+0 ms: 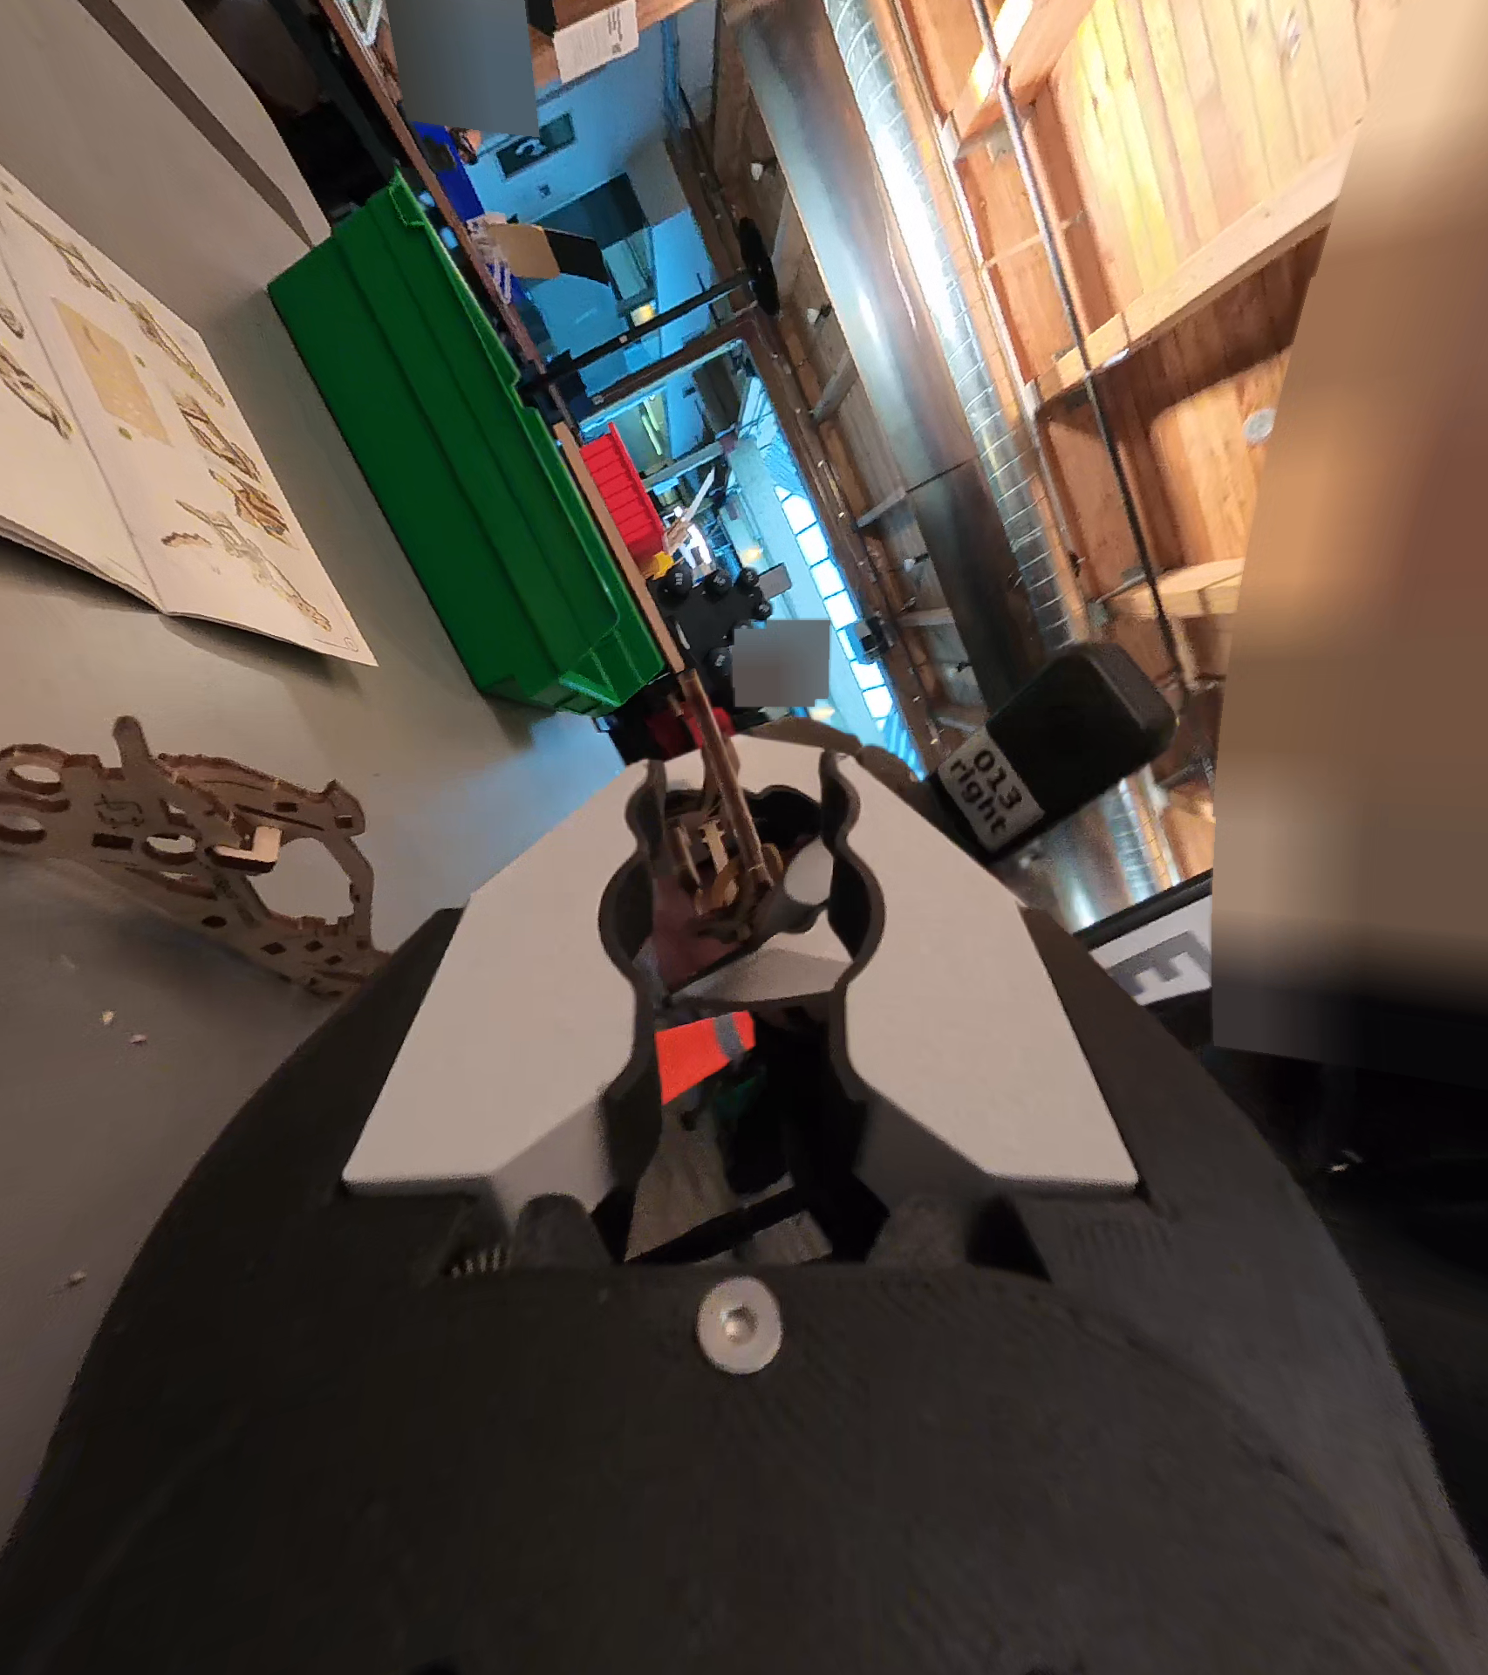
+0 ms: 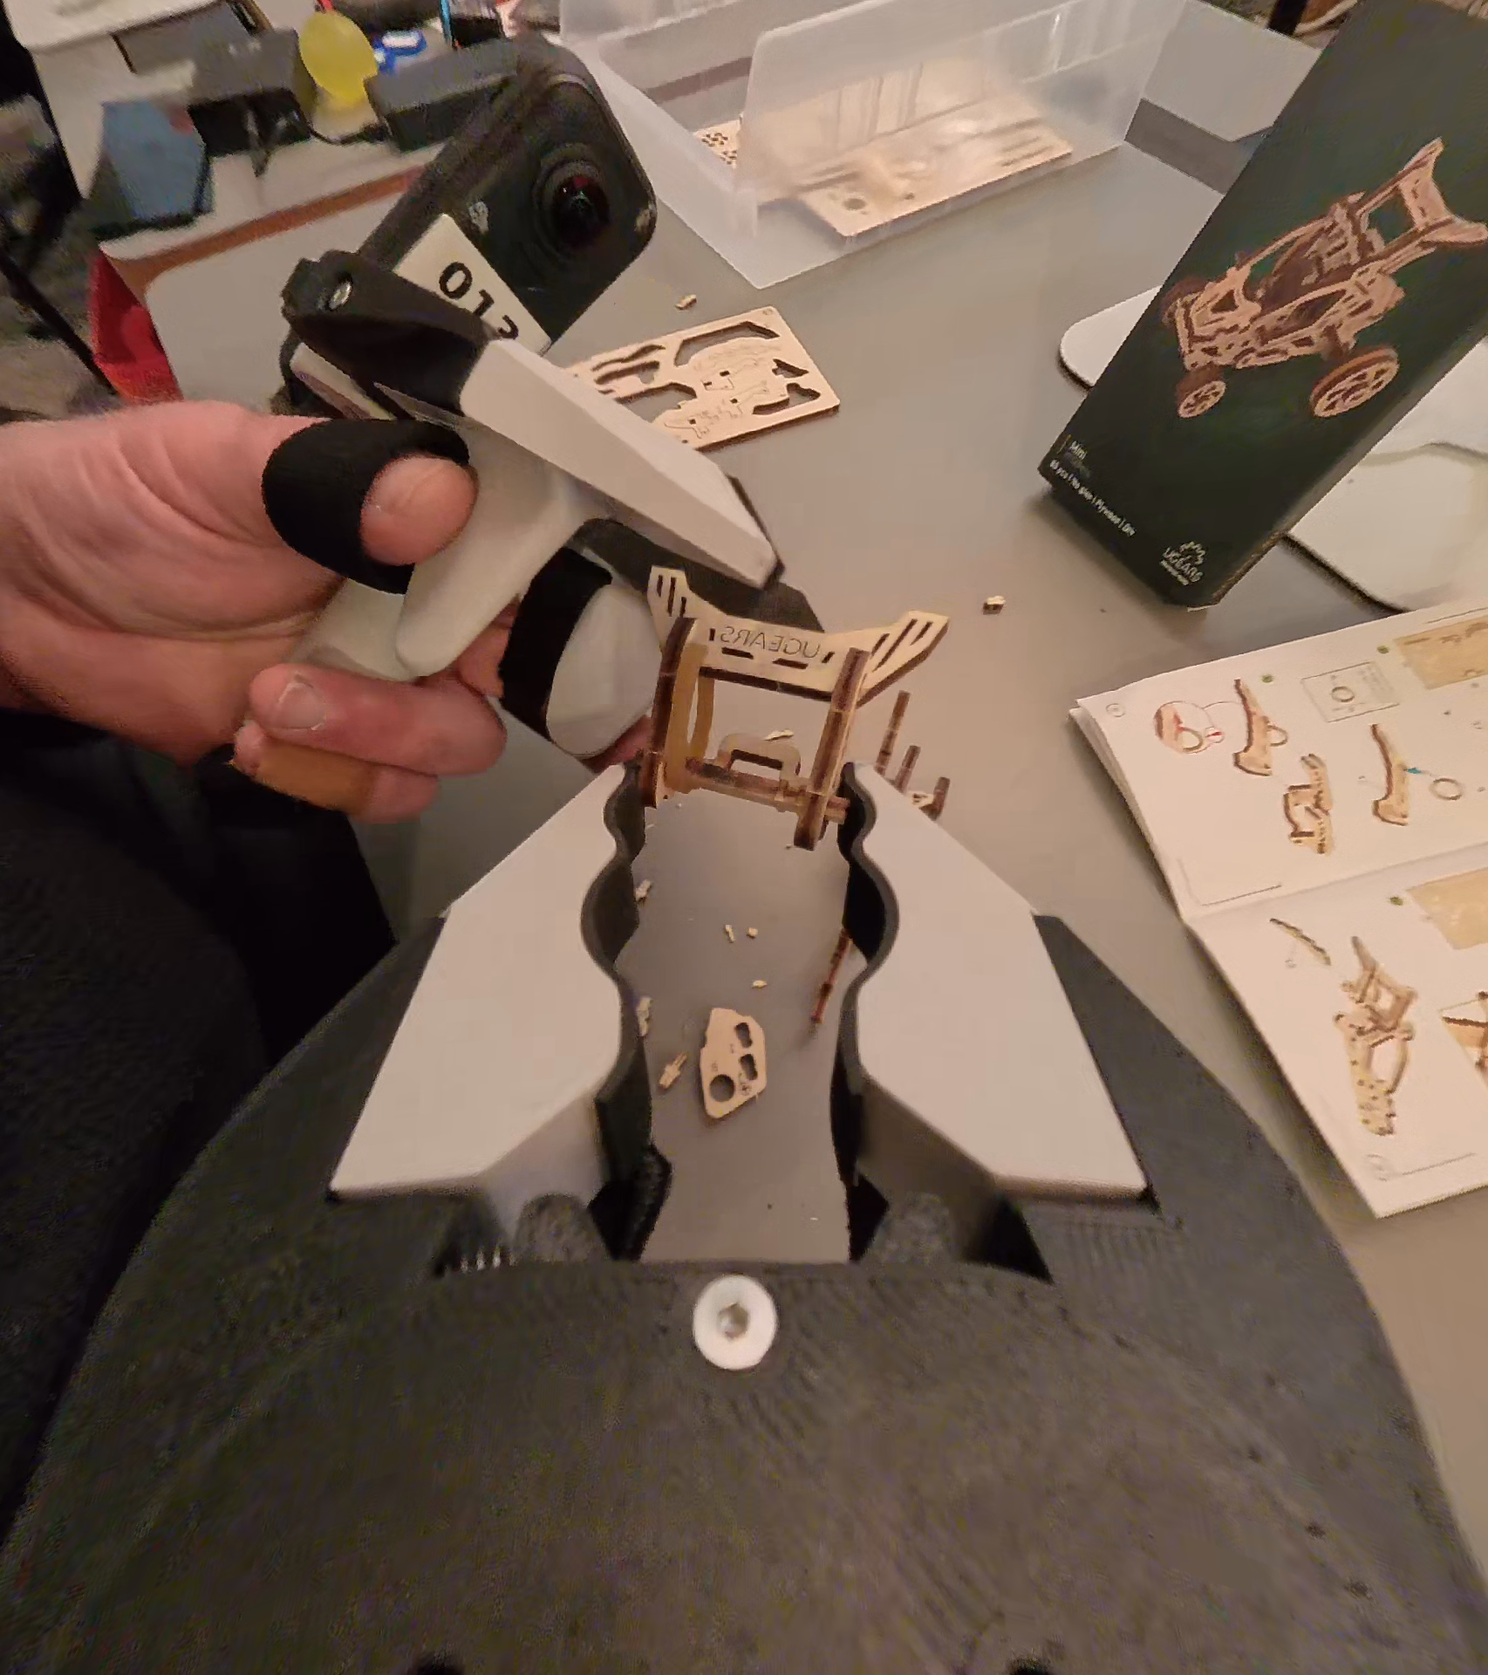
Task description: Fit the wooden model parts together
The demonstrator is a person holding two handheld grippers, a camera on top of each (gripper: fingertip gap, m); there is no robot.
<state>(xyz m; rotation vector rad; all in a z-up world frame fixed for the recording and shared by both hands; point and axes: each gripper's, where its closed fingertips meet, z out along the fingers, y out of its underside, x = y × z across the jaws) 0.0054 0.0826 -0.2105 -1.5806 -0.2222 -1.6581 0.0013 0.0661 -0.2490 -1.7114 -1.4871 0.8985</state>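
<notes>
A small wooden frame assembly [image 2: 758, 716] hangs above the grey table [image 2: 949, 508]. My right gripper [image 2: 740, 784] is shut on its lower axle, one fingertip at each end. My left gripper [image 2: 686, 634], held by a hand [image 2: 133, 580], comes in from the left with its jaws narrowed on the assembly's left side. In the left wrist view the assembly [image 1: 722, 870] shows edge-on between the left gripper's [image 1: 742, 766] tips, with a grey finger of the right gripper [image 1: 777, 970] behind it. A small loose wooden part [image 2: 731, 1060] and a thin stick [image 2: 831, 979] lie on the table below.
An open instruction booklet [image 2: 1357, 861] lies at the right and a dark kit box [image 2: 1311, 363] stands behind it. A punched-out wooden sheet [image 2: 722, 381] and a clear tub [image 2: 858, 136] with more sheets lie farther back. Another sheet [image 1: 178, 843] and a green bin [image 1: 450, 435] show at the left. Less than 4 cm separates the two grippers' tips.
</notes>
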